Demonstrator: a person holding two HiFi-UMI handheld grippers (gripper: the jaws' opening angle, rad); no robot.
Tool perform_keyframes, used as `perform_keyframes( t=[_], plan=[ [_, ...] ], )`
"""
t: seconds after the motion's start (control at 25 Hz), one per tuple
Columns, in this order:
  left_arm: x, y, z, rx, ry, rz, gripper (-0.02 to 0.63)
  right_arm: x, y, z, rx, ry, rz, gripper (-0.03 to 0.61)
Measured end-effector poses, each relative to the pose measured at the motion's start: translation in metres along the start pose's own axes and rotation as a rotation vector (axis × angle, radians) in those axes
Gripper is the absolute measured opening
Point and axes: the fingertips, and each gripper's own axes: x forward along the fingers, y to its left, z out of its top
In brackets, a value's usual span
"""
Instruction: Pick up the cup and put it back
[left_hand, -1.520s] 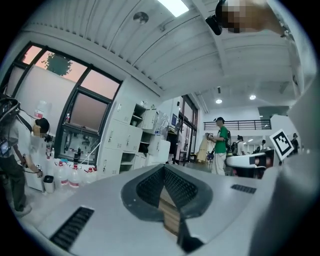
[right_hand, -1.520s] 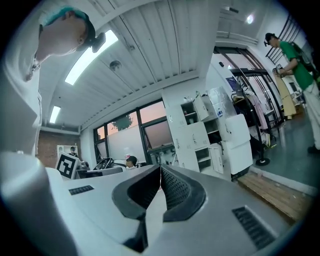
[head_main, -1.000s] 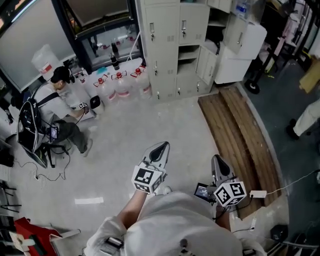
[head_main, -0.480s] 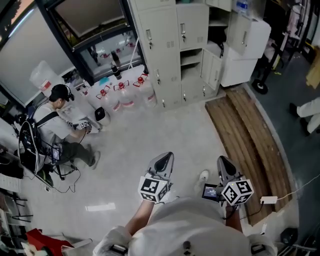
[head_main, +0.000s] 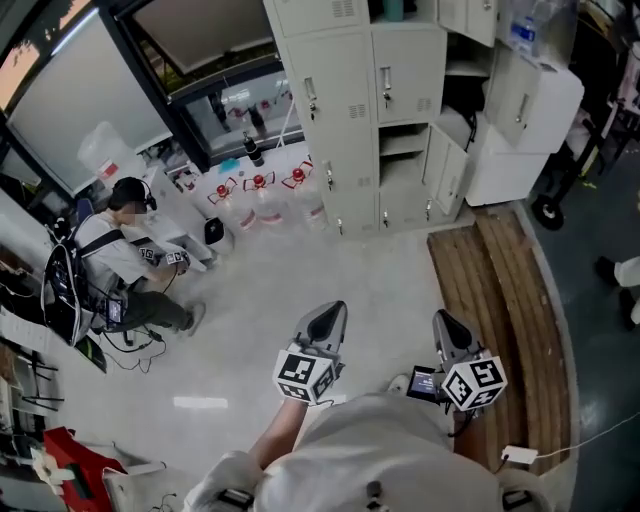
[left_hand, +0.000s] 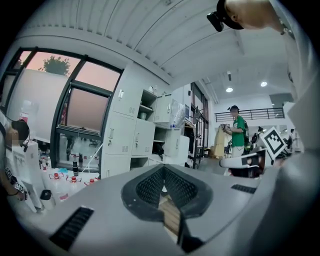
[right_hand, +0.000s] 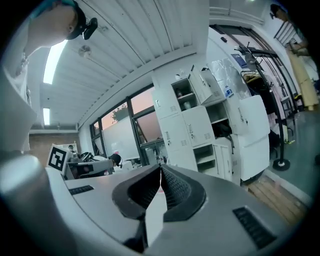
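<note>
No cup shows in any view. In the head view my left gripper (head_main: 327, 318) and right gripper (head_main: 444, 326) are held side by side at waist height over the pale floor, both pointing forward toward the lockers. Each is shut with nothing between its jaws. In the left gripper view the left gripper (left_hand: 163, 170) has its tips touching. The right gripper (right_hand: 160, 169) looks the same in its own view, its tips together and nothing held.
Grey lockers (head_main: 355, 110) stand ahead, some doors open. Water jugs (head_main: 258, 195) sit on the floor beside them. A person (head_main: 125, 255) sits at the left by a desk. Wooden planking (head_main: 505, 310) runs along the right. Another person (left_hand: 234, 130) in green stands further off.
The head view has shifted: lockers and seated person slid down and right in the picture. Both grippers stay shut and keep their places in front of my body.
</note>
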Motion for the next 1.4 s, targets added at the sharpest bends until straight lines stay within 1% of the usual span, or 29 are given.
perform_keyframes(
  t=[0.08, 0.2, 0.32, 0.48, 0.68, 0.8, 0.88, 0.96, 1.04, 1.12, 1.24, 1.4],
  plan=[
    [0.025, -0.006, 0.005, -0.017, -0.015, 0.034, 0.006, 0.005, -0.031, 0.011, -0.022, 0.013, 0.013, 0.026],
    [0.055, -0.015, 0.006, -0.036, -0.019, 0.07, 0.006, 0.009, -0.078, 0.024, -0.02, 0.013, 0.01, 0.026],
    [0.075, -0.02, 0.006, -0.034, 0.001, 0.076, 0.006, 0.01, -0.112, 0.032, 0.013, -0.006, -0.016, 0.026],
    [0.113, -0.011, 0.011, -0.037, 0.029, 0.08, 0.006, 0.013, -0.144, 0.04, 0.051, -0.021, -0.048, 0.026],
    [0.169, -0.013, 0.02, -0.025, 0.011, 0.026, 0.006, 0.019, -0.183, 0.027, 0.11, 0.009, -0.118, 0.026],
    [0.198, -0.01, 0.018, -0.017, 0.017, -0.02, 0.006, 0.035, -0.197, 0.026, 0.137, 0.009, -0.149, 0.026],
    [0.217, 0.0, 0.007, -0.028, 0.045, -0.041, 0.006, 0.051, -0.202, 0.031, 0.121, 0.01, -0.161, 0.026],
    [0.24, 0.015, -0.004, -0.061, 0.076, -0.053, 0.006, 0.071, -0.21, 0.035, 0.101, 0.02, -0.175, 0.026],
    [0.266, 0.029, -0.003, -0.094, 0.084, -0.07, 0.006, 0.094, -0.218, 0.041, 0.096, 0.032, -0.184, 0.026],
    [0.292, 0.041, 0.007, -0.1, 0.061, -0.093, 0.006, 0.116, -0.225, 0.053, 0.08, 0.04, -0.19, 0.026],
    [0.329, 0.06, 0.026, -0.103, 0.021, -0.126, 0.006, 0.151, -0.231, 0.075, 0.025, 0.042, -0.2, 0.026],
    [0.362, 0.098, 0.04, -0.094, 0.003, -0.164, 0.006, 0.203, -0.23, 0.091, -0.003, 0.026, -0.217, 0.026]
  ],
)
